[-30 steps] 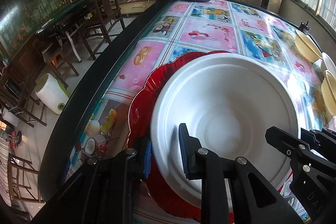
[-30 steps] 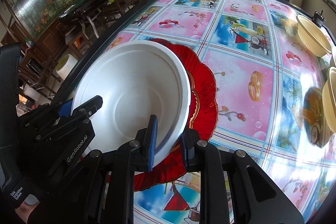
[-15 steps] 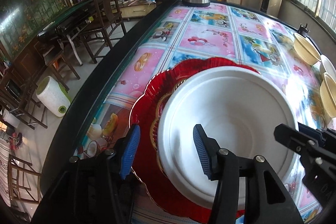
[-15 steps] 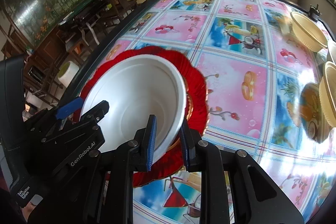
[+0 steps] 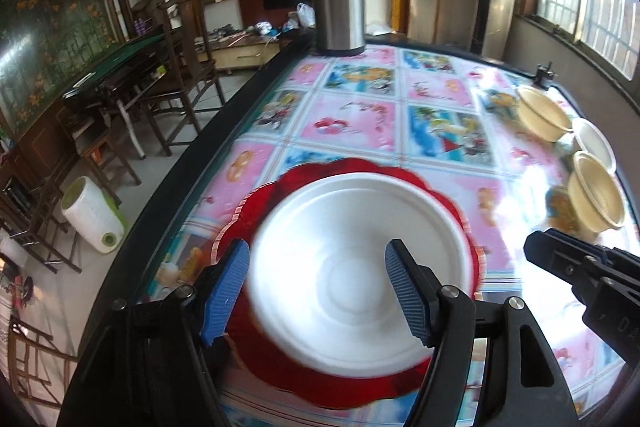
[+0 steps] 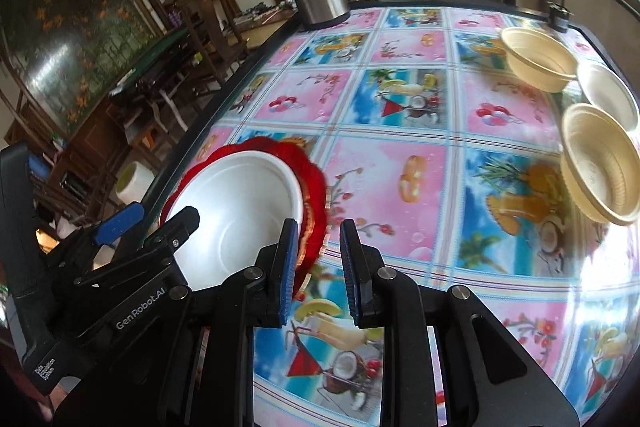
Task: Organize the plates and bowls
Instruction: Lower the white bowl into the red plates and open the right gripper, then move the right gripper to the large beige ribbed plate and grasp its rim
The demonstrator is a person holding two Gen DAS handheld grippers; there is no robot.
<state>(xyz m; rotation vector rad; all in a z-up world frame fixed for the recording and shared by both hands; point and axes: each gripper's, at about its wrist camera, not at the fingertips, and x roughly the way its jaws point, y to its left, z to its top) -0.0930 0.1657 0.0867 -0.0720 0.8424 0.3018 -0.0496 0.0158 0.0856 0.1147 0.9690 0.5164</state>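
The left gripper has just been opening and hangs wide over the white bowl, gripping nothing. The right gripper, jaws narrow, holds nothing either. The bowl sits empty on the red plate — a lowered finger could tip it. Across the table from the plate, three bowls look empty.

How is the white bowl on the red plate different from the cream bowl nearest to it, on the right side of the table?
The white bowl is plain white and smooth inside; the cream bowl is pale yellow with fine ribs on its wall. The white bowl sits on a red plate near the table's left edge; the cream bowl stands directly on the tablecloth, close beside two other bowls. The white bowl looks wider and shallower. Both are round, upright and empty.
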